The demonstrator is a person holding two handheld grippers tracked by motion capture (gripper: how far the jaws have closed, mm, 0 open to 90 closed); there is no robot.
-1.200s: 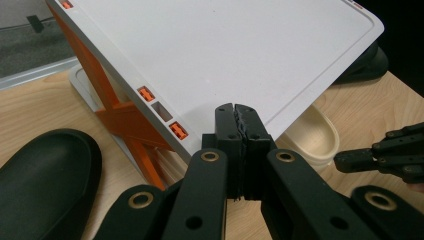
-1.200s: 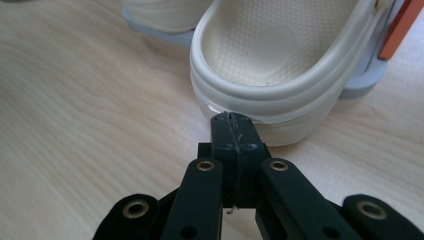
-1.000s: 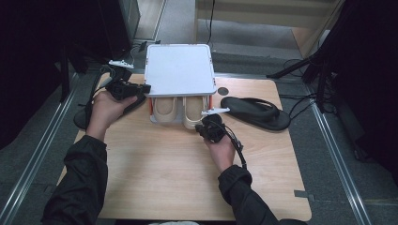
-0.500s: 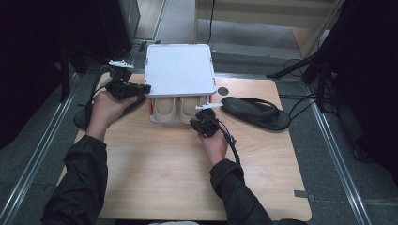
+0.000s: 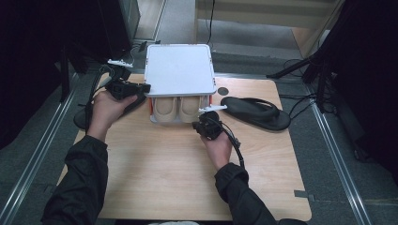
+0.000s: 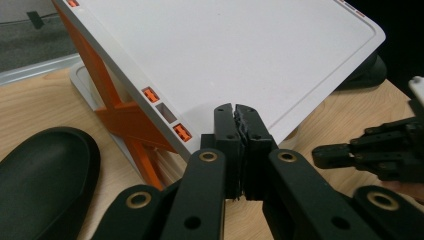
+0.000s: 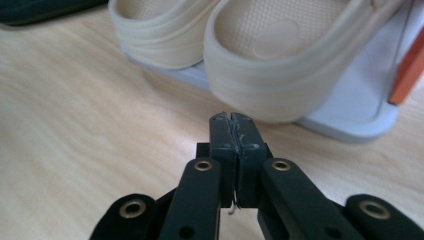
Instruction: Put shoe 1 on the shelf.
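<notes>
Clogs, 2 cream ones of probably soft, light foam, are stood side by side on the lower shelf of a white rack on the tabletop. The raised heel rim would be best gripped. Left tongs and right tongs are shut, empty.

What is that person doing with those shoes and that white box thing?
A person sits at a wooden table with a hand-held gripper in each hand. The left hand-held gripper, shut and holding nothing, sits at the edge of a white shoe rack. The right hand-held gripper, also shut and empty, points at the heel of one of the cream clogs on the rack's bottom shelf. A black sandal lies on the table beside the rack.
</notes>
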